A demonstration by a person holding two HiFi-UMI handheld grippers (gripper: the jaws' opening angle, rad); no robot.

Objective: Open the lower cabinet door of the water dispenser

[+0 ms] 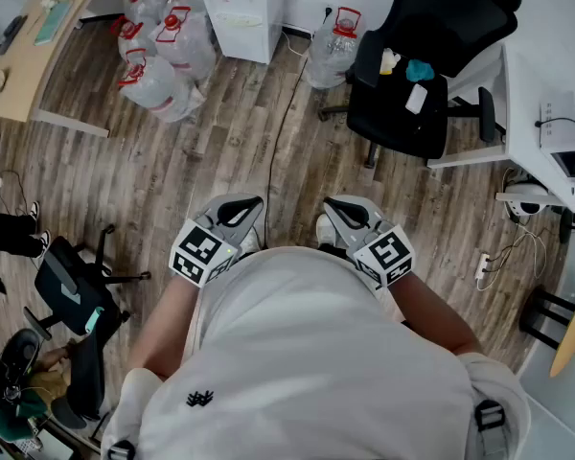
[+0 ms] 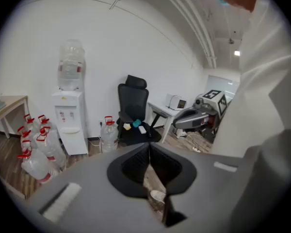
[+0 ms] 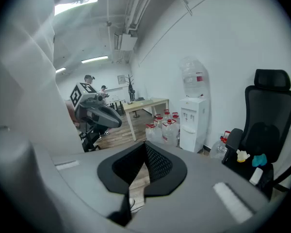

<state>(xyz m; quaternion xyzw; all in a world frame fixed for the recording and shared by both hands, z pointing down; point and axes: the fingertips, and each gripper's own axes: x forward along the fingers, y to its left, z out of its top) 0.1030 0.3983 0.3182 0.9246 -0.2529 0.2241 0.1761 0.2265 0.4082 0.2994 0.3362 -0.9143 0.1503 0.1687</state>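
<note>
The white water dispenser (image 1: 241,12) stands against the far wall with a clear bottle on top (image 2: 70,62); its lower cabinet door (image 2: 74,141) is closed. It also shows in the right gripper view (image 3: 192,123). Both grippers are held close to the person's body, far from the dispenser. My left gripper (image 1: 238,209) is shut with nothing between its jaws, the tips meeting (image 2: 149,147). The right gripper (image 1: 348,209) is likewise shut and holds nothing (image 3: 145,147).
Several water bottles with red caps (image 1: 158,51) crowd the floor left of the dispenser, and one bottle (image 1: 332,44) stands to its right. A black office chair (image 1: 412,75) and a white desk (image 1: 546,94) are at the right. A wooden table (image 1: 38,46) is at the left.
</note>
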